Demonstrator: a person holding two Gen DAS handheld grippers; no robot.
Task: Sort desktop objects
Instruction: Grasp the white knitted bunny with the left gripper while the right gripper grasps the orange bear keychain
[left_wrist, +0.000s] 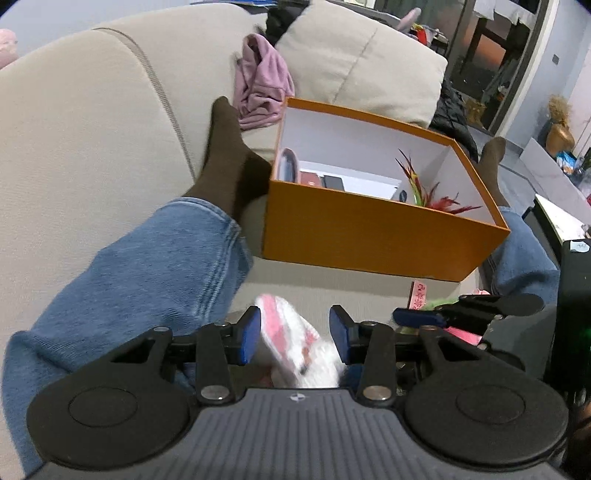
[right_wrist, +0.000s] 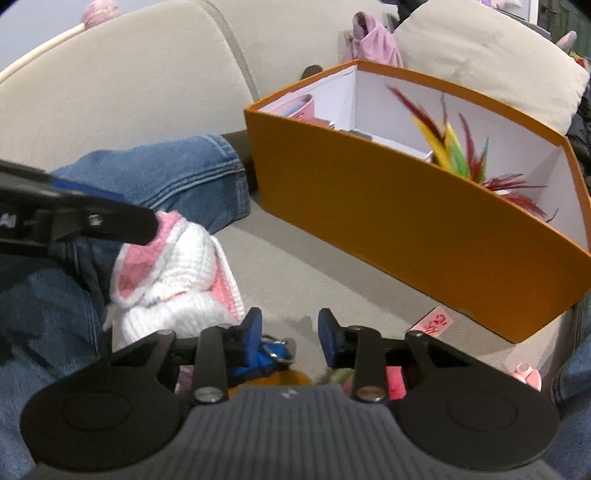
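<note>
A white and pink knitted bunny toy (left_wrist: 299, 343) lies on the beige sofa seat between the open blue pads of my left gripper (left_wrist: 295, 332); the pads stand apart from it on both sides. It also shows in the right wrist view (right_wrist: 177, 277), with the left gripper's finger over its top. My right gripper (right_wrist: 290, 332) is open above a blue keyring item (right_wrist: 273, 350) and other small objects. An orange box (left_wrist: 369, 236) with white inside stands ahead, holding red and green feathers (left_wrist: 432, 192), a case and small items; it also shows in the right wrist view (right_wrist: 406, 206).
A person's jeans leg (left_wrist: 147, 266) and dark sock (left_wrist: 225, 155) lie left of the box. A pink paper tag (right_wrist: 436, 321) lies by the box's near corner. A purple cloth (left_wrist: 262, 85) and cushions (left_wrist: 362, 59) sit behind. A small pink object (right_wrist: 526, 373) is at the right.
</note>
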